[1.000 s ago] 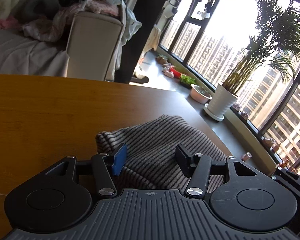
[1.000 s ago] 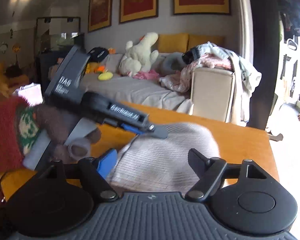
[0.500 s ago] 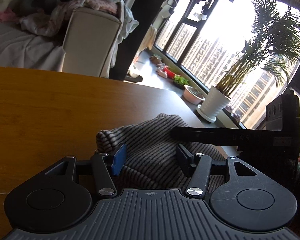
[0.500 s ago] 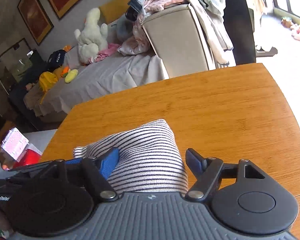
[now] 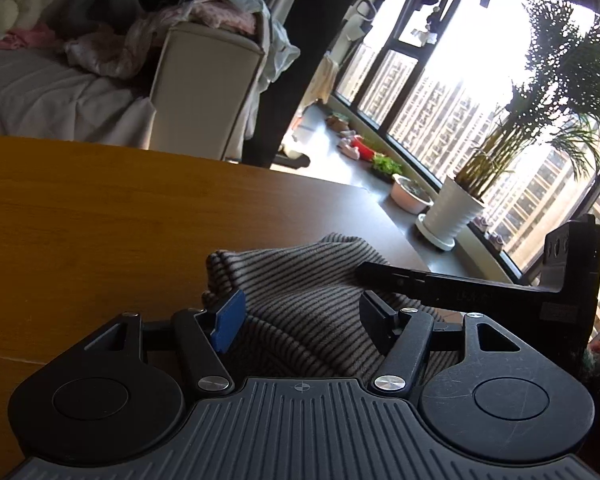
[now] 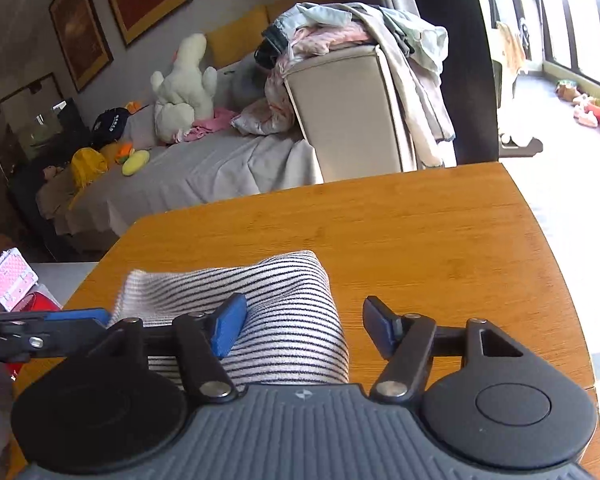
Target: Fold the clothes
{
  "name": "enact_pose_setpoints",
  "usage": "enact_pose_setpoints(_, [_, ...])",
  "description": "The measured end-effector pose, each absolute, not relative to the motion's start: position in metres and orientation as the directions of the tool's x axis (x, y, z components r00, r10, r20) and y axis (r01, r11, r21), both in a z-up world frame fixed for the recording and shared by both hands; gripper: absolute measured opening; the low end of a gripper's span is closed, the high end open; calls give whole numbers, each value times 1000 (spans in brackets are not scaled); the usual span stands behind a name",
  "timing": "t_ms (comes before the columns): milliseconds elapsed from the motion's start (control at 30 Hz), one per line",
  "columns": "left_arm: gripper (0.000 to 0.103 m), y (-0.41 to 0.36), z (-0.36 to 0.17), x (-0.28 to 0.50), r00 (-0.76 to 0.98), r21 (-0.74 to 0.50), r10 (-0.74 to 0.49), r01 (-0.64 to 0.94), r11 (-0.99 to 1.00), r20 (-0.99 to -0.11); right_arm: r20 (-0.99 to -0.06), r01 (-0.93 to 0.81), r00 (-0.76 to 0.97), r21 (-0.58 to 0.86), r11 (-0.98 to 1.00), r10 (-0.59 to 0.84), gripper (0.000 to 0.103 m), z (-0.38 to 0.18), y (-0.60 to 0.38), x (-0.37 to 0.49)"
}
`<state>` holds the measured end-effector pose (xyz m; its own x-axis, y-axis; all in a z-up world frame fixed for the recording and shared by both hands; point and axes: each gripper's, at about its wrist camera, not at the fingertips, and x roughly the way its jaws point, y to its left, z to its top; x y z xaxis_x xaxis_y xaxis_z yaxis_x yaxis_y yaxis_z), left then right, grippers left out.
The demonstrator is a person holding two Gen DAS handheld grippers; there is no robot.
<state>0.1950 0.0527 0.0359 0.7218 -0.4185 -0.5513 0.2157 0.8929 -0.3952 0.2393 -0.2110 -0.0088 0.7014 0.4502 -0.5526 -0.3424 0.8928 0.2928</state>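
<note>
Striped ribbed knit, thin dark lines on pale ground, makes up the folded garment [image 6: 276,312], a soft rounded bundle with stacked layered edges at one corner, lying on the table [image 6: 420,240] near its edge. The tabletop is smooth orange wood grain with a rounded corner.

The left gripper [image 5: 300,316] has its jaws spread, just opened wider, the cloth lying between them with neither pad pressing it. The right gripper [image 6: 304,320] also stands open, its blue pad [image 6: 228,324] resting against the cloth and the other finger over bare wood.

Behind the table a sofa [image 6: 204,160] draped in grey sheet carries a plush toy [image 6: 184,88] and heaped laundry [image 6: 340,32]; a potted palm [image 5: 500,152] stands by tall windows.

A second ago the right gripper was absent from the left view; now its black finger reaches across the cloth.
</note>
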Motion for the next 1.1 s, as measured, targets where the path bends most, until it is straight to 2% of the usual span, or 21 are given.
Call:
enact_pose_setpoints(33, [93, 52, 41, 189, 732, -388, -404, 205, 899, -549, -547, -345, 709, 280, 896, 444, 69, -7, -211, 236])
enact_pose_setpoints(100, [95, 45, 49, 176, 734, -378, -399, 208, 902, -550, -535, -344, 729, 253, 904, 427, 86, -1, -213, 228])
enact_pose_setpoints(133, [95, 41, 49, 173, 723, -378, -404, 210, 902, -560, -528, -346, 737, 242, 907, 422, 90, 2, -215, 224])
enact_pose_setpoints(167, [95, 37, 46, 171, 705, -384, -411, 210, 899, -578, -523, -349, 740, 240, 906, 424, 99, 4, -216, 219])
enact_pose_setpoints(200, [95, 32, 40, 172, 684, -387, -413, 203, 899, -601, -520, -356, 736, 248, 901, 434, 103, 6, -219, 214])
enact_pose_setpoints(367, [95, 19, 8, 180, 606, -433, -420, 135, 891, -676, -539, -386, 685, 302, 872, 490, 103, 3, -236, 190])
enact_pose_setpoints(633, [95, 16, -5, 187, 583, -456, -434, 118, 882, -687, -592, -354, 623, 371, 858, 512, 103, -16, -253, 179])
enact_pose_setpoints(767, [95, 18, -7, 188, 578, -466, -438, 110, 878, -688, -612, -382, 604, 340, 859, 511, 103, -13, -248, 183])
enact_pose_setpoints(933, [90, 17, -8, 187, 580, -473, -449, 121, 873, -680, -621, -422, 572, 337, 841, 536, 103, -15, -243, 190])
enact_pose_setpoints(1033, [83, 17, -8, 186, 581, -471, -454, 135, 872, -675, -616, -443, 538, 374, 815, 575, 94, -20, -238, 196])
enact_pose_setpoints(1100, [79, 18, -9, 184, 584, -469, -458, 146, 871, -670, -604, -435, 518, 424, 794, 606, 81, -22, -236, 198])
